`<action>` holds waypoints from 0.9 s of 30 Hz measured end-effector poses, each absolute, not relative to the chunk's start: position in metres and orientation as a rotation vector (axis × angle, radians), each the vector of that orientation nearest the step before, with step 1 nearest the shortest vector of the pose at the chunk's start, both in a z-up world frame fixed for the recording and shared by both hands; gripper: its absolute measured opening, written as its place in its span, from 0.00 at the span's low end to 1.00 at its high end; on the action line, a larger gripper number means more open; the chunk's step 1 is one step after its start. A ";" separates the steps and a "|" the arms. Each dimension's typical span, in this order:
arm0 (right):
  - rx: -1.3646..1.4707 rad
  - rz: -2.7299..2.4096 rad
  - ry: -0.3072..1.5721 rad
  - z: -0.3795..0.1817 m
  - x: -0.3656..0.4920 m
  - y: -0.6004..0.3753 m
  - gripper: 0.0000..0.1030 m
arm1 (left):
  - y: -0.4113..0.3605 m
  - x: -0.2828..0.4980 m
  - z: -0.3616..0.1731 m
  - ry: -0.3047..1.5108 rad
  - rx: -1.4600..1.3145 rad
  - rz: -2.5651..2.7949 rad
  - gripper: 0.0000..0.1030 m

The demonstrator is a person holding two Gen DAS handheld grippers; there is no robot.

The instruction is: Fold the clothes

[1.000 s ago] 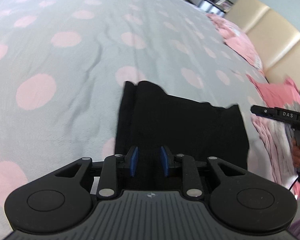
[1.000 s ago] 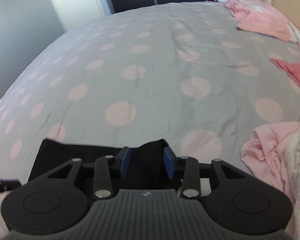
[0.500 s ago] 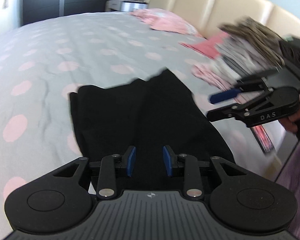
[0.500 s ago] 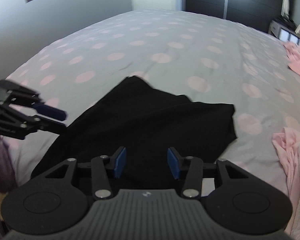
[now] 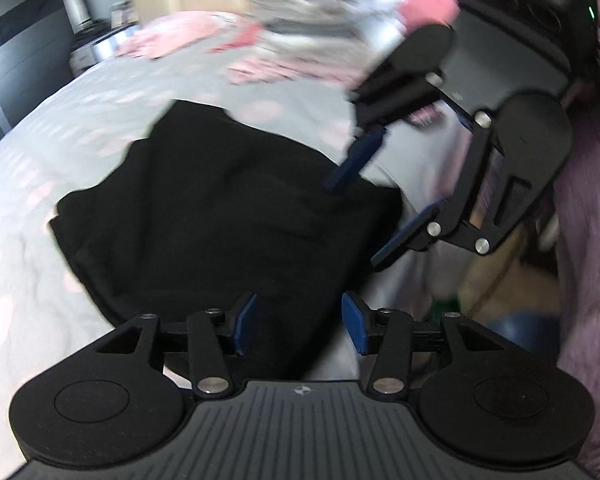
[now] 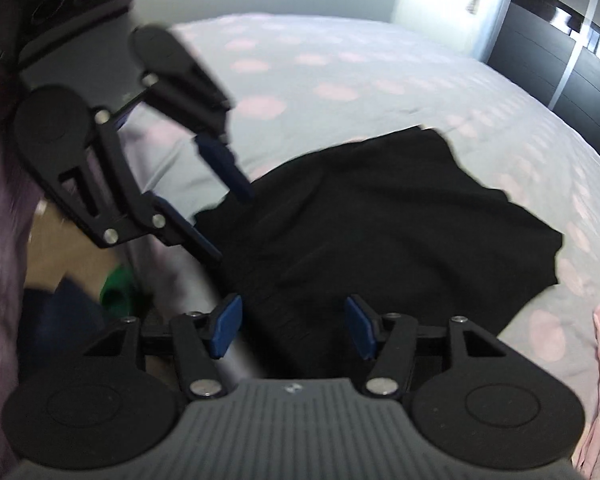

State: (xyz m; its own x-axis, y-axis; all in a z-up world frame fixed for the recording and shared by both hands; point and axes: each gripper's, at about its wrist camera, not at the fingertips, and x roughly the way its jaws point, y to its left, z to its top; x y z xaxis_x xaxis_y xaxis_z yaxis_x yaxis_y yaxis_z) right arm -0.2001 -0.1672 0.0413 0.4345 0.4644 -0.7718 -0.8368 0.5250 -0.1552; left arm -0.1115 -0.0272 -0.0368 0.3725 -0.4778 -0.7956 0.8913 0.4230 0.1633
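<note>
Now: crumpled black cotton garment mid-frame on grey pink-dotted bedspread. Left gripper, right gripper both gaping, empty — best pinch near-edge corners squarely, avoiding bunched layers.

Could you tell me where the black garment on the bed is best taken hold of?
Probably at the near hem of the black garment, which drapes over the bed edge. Come from the bedside with open fingers, one gripper per near corner, since that edge hangs free.
</note>
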 end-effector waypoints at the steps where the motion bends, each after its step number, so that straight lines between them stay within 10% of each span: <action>1: -0.612 0.877 0.733 0.038 -0.205 -0.165 0.59 | -0.031 -0.117 -0.040 0.732 0.692 -0.972 0.43; 22: -1.019 0.855 0.658 -0.026 -0.211 -0.144 0.60 | -0.048 -0.114 -0.097 0.686 0.979 -0.940 0.44; 27: -0.951 0.846 0.720 -0.016 -0.198 -0.146 0.42 | -0.049 -0.116 -0.098 0.665 1.006 -0.944 0.46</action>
State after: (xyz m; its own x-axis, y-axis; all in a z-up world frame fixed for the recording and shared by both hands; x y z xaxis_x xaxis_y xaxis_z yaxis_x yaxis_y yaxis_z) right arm -0.1982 -0.1457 -0.0155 0.4855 0.2894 -0.8250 -0.8605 0.3247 -0.3925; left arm -0.1158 -0.0487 -0.0979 0.4543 -0.3419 -0.8226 0.8897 0.2207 0.3996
